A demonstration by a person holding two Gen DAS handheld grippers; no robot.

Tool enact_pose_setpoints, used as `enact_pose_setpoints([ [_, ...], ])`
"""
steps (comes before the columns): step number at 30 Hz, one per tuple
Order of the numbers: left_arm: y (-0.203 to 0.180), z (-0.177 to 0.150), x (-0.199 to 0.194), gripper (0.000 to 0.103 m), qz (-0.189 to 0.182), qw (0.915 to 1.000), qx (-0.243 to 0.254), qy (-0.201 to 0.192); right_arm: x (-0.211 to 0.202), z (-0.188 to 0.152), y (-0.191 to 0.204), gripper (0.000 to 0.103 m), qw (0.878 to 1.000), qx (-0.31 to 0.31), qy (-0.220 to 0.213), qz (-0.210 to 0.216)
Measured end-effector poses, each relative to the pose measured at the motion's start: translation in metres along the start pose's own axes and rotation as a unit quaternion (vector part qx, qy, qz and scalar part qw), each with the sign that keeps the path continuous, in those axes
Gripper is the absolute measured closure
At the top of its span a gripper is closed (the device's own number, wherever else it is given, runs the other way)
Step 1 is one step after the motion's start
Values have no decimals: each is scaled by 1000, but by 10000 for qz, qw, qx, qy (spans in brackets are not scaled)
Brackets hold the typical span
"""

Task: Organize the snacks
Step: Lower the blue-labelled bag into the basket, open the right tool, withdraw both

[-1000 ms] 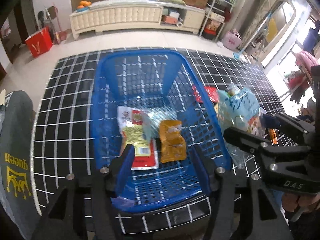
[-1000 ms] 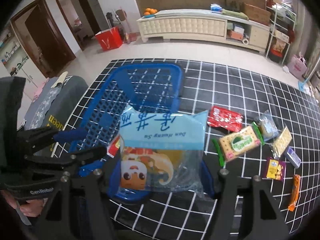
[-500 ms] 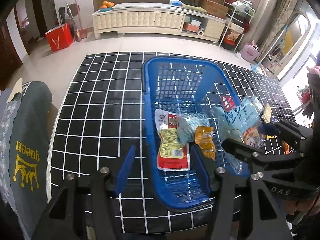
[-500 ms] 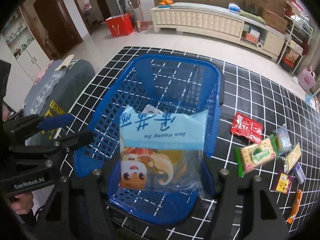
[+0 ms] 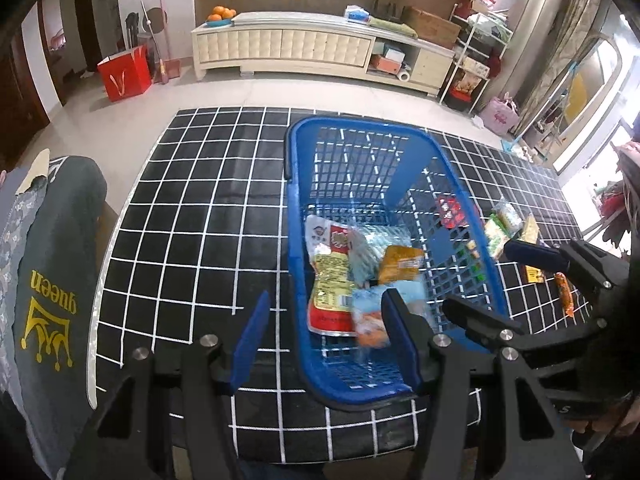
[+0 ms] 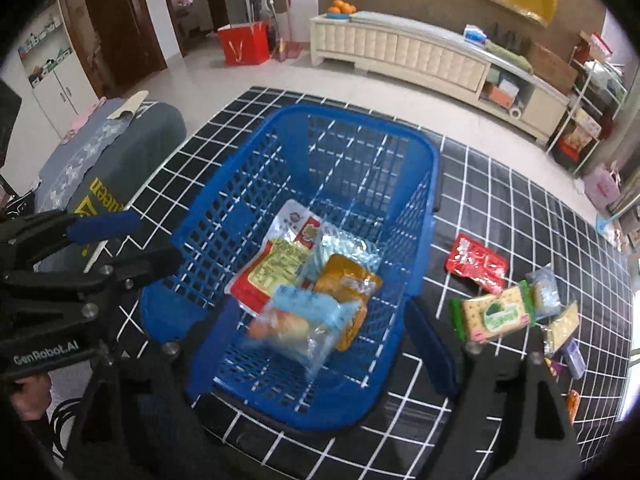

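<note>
A blue plastic basket point(image 6: 416, 256) point(image 5: 472, 248) stands on a black grid mat. Inside lie a red-and-yellow packet point(image 6: 276, 268), an orange packet point(image 6: 348, 280) and a clear blue-topped snack bag point(image 6: 296, 320) point(image 5: 368, 312), blurred. My right gripper point(image 6: 320, 344) is open and empty above the basket's near end. My left gripper point(image 5: 324, 344) is open and empty over the basket's near left corner. Loose snacks lie right of the basket: a red packet point(image 6: 476, 260) and a green-edged cracker pack point(image 6: 494, 314).
More small packets point(image 6: 560, 320) and an orange stick point(image 5: 564, 294) lie at the mat's right. A grey "queen" cushion point(image 5: 52, 280) sits left of the mat. A cream cabinet point(image 5: 304, 50) and a red bag point(image 5: 124, 74) stand far back.
My right gripper opened and let go of the blue-topped snack bag, which dropped into the basket. My left gripper shifted left, away from the basket's middle.
</note>
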State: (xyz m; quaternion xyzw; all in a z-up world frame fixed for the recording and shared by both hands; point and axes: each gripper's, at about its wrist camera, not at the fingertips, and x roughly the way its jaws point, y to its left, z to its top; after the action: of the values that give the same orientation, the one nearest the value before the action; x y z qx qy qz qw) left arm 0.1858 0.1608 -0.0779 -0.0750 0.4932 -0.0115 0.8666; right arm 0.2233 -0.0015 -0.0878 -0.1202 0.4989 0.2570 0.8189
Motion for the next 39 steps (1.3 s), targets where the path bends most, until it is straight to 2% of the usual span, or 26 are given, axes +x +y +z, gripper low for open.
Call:
enact_pose_setpoints([
  [5, -17, -5, -18, 47, 71, 9998, 163, -134, -28, -9, -9, 16, 9993, 134, -316, -139],
  [8, -31, -8, -35, 47, 170, 9989, 199, -395, -48, -14, -19, 16, 9978, 297, -528, -261],
  [16, -87, -10, -56, 47, -55, 9967, 580, -563, -90, -36, -48, 16, 9929, 699, -799, -534],
  [22, -131, -8, -61, 47, -340, 9938, 843, -644, -123, -62, -87, 16, 9866, 1098, -964, -729],
  [29, -193, -3, -47, 47, -732, 9889, 1191, -508, -147, -93, -141, 16, 9768, 1576, -1014, -1041],
  [33, -229, -3, -30, 47, -695, 9867, 1412, -407, -148, -112, -173, 16, 9717, 1834, -962, -1139],
  [39, -260, -4, 9, 47, -680, 9870, 1458, -64, -130, -135, -211, 16, 9678, 2125, -766, -1113],
])
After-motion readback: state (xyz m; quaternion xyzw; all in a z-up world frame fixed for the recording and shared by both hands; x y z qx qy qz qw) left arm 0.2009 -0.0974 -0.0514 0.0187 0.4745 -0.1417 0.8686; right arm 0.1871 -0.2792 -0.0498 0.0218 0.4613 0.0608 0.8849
